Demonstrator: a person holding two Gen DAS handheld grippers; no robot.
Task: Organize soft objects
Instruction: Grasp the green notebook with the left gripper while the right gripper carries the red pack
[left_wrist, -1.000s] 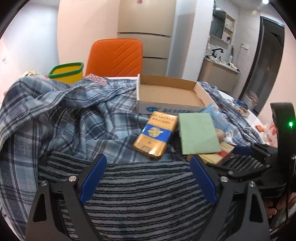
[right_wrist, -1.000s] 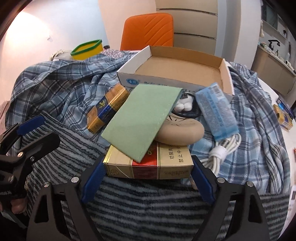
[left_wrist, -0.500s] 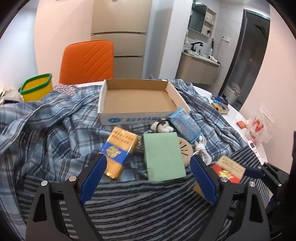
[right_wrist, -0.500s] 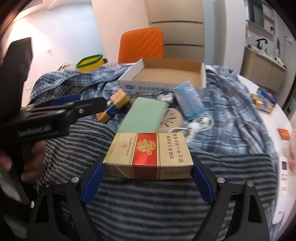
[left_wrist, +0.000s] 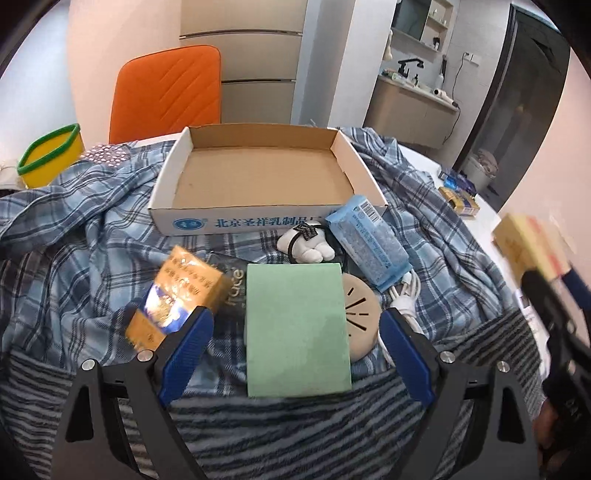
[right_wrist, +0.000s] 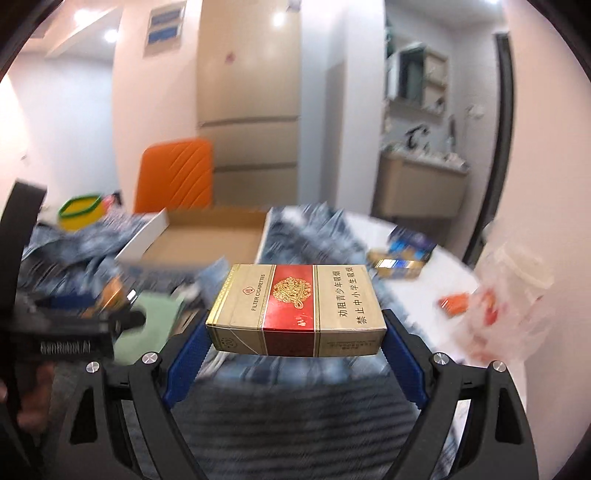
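The right gripper (right_wrist: 295, 332) has the red and gold cigarette carton (right_wrist: 295, 310) clamped across its long sides between the blue fingers (right_wrist: 188, 362), lifted clear above the striped towel (right_wrist: 295, 424). The background in the right wrist view is smeared, so I judge the carton is being swung fast; a hard box gripped only at its ends could twist or slip out if the swing goes on at that pace, and it would land back among the pile.

The left gripper (left_wrist: 295, 347) stands wide and empty, its fingers either side of the green cloth (left_wrist: 297, 328), which lies just in front of the cardboard tray (left_wrist: 255, 221) on the plaid shirt (left_wrist: 74, 251). The cloth overlaps a beige round disc (left_wrist: 364, 314) and sits just beside a gold and blue carton (left_wrist: 177, 295). Closing here risks catching that carton's corner, or dragging the disc and the white cable (left_wrist: 406, 295) along with the cloth.

The small white plush toy (left_wrist: 308, 245) and the blue tissue pack (left_wrist: 369, 240) lie against the tray's front wall; the tray itself holds nothing yet. A careless sweep could nudge it across the shirt.
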